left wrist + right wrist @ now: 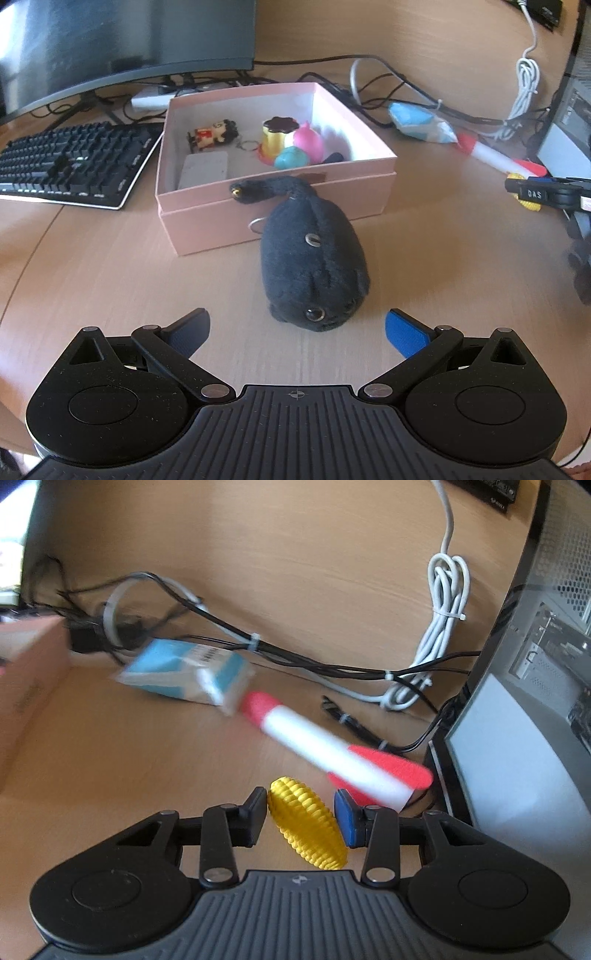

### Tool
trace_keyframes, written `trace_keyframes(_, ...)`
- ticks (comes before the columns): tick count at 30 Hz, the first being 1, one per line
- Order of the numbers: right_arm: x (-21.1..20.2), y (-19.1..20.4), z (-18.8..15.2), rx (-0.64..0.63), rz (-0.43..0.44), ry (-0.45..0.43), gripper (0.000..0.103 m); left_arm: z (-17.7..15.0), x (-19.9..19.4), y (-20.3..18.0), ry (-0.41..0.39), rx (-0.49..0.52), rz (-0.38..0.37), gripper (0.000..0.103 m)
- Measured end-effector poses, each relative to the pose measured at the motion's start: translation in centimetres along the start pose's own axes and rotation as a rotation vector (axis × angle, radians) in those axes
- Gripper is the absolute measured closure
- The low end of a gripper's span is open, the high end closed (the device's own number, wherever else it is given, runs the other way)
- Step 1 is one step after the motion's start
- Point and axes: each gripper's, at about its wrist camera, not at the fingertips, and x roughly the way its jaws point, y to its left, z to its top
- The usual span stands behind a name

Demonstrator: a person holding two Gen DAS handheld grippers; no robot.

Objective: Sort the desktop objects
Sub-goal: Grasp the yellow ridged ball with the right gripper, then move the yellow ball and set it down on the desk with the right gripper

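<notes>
while left gripper (297,328) gapes, right gripper (300,818) pinches yellow toy (306,829).

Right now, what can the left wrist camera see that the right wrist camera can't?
Only the left wrist view shows the black plush toy on the desk, the keyboard, the monitor, and the little toys inside the pink box.

Only the right wrist view shows the right hand-held gripper closing around the yellow ridged toy, with both pads right against it, and the computer case.

Both show the red and white foam rocket, the blue packet, the tangled cables and part of the pink box.
</notes>
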Motion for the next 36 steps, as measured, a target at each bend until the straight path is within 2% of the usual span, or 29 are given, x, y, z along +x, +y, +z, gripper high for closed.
trace_keyframes(2,-2.3,1.6,-0.3,-0.022,0.061,-0.012,0.063,-0.2,-0.1,-0.2,-0.003,0.011,-0.002,0.000)
trace_keyframes(6,-7.0,6.0,-1.3,-0.114,0.238,-0.027,0.063,-1.0,-0.3,-0.4,-0.008,0.037,0.008,0.000)
trace_keyframes(9,-9.2,9.3,-2.3,-0.190,0.349,-0.015,0.063,-1.6,-0.4,-0.2,-0.001,0.037,-0.001,0.000)
trace_keyframes(12,-11.1,12.9,-3.9,-0.294,0.410,-0.021,0.063,-2.2,-0.7,0.1,0.002,0.031,-0.011,0.000)
trace_keyframes(16,-12.1,16.5,-5.2,-0.406,0.437,-0.027,0.063,-2.8,-1.2,0.8,0.004,0.012,-0.015,0.000)
trace_keyframes(22,-12.8,18.9,-6.0,-0.507,0.437,-0.040,0.062,-3.3,-1.5,2.0,0.002,-0.040,-0.015,0.000)
trace_keyframes(25,-12.8,19.1,-6.4,-0.528,0.425,-0.036,0.053,-3.2,-1.4,2.2,0.000,-0.061,-0.016,0.000)
trace_keyframes(27,-13.1,19.0,-6.7,-0.522,0.410,-0.036,0.038,-3.1,-1.3,2.2,-0.005,-0.069,-0.018,0.000)
trace_keyframes(29,-13.1,18.2,-7.0,-0.510,0.398,-0.031,0.031,-2.9,-1.1,2.0,-0.008,-0.072,-0.021,0.000)
trace_keyframes(36,-12.0,15.2,-6.8,-0.422,0.336,0.001,0.026,-2.2,-0.2,0.6,-0.002,-0.049,-0.032,0.000)
